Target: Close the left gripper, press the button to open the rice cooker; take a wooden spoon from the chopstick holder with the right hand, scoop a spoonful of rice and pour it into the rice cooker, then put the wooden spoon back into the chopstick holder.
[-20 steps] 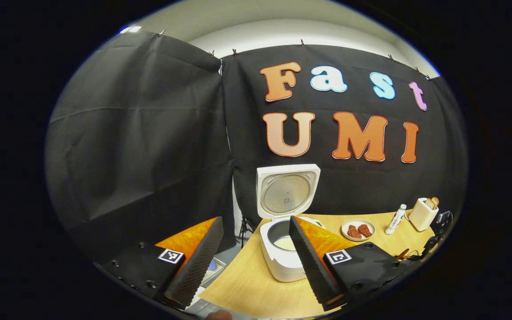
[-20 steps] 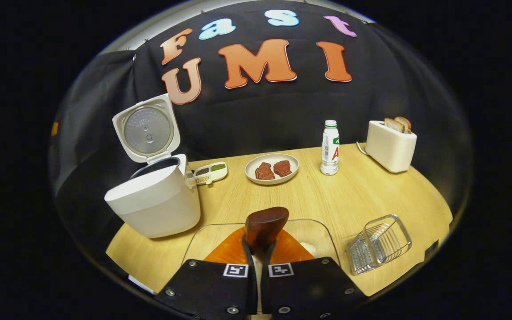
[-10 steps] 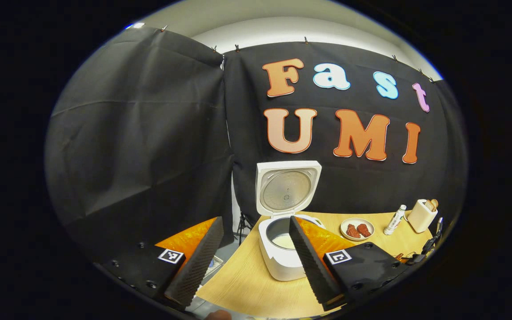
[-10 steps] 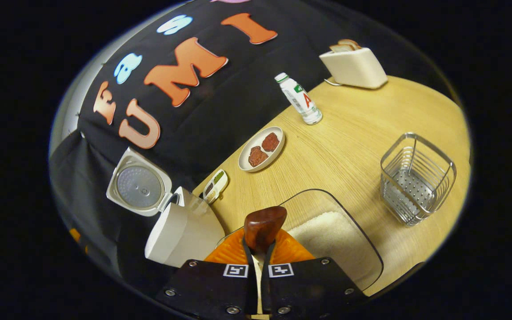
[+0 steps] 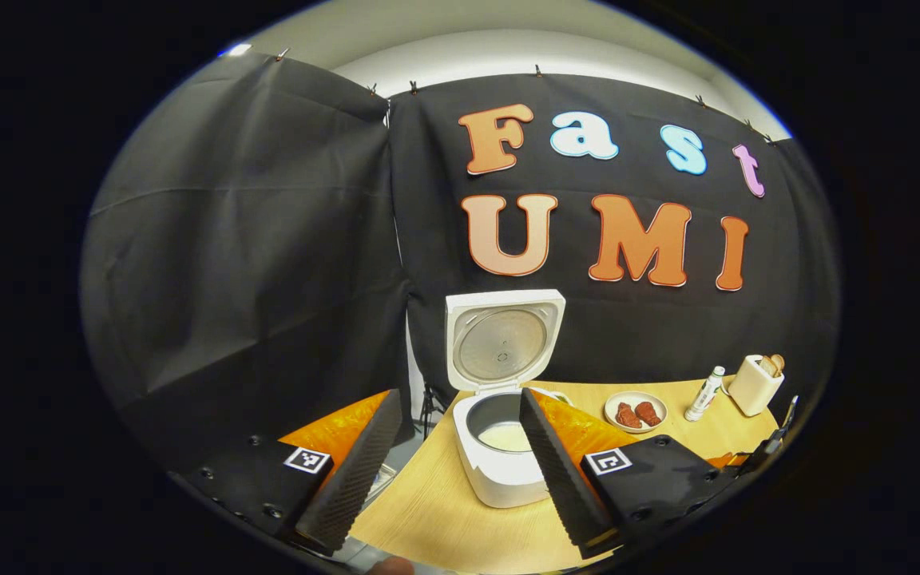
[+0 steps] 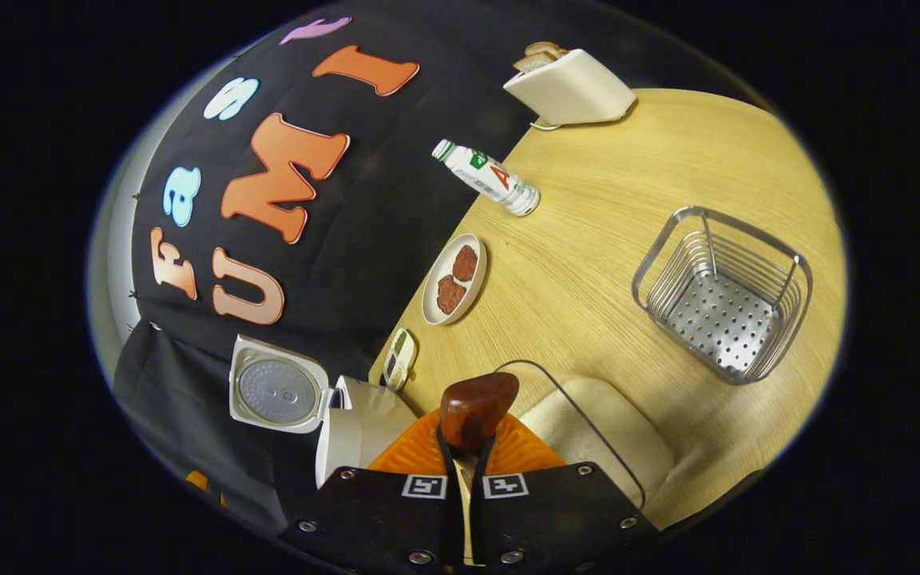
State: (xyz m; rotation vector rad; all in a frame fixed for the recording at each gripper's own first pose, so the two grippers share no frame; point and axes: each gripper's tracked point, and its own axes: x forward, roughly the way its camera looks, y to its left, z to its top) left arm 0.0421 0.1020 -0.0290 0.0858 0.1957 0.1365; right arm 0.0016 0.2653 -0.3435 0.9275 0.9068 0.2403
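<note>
Left hand-held gripper (image 5: 452, 471) spread wide; right hand-held gripper (image 6: 466, 447) clamped, rolled sideways.

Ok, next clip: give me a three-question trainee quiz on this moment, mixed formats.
1. True or false: the rice cooker has its lid shut.
2. What does the right gripper hold? A) the bottle B) the wooden spoon C) nothing
3. Fill in: the plate with two brown pieces sits between the bottle and the ____.

Key:
1. False: the lid stands up, and the pot shows something pale inside.
2. B: both fingers press on the wooden spoon, above the clear rice container. The left gripper is open and holds nothing.
3. Small divided dish.
</note>
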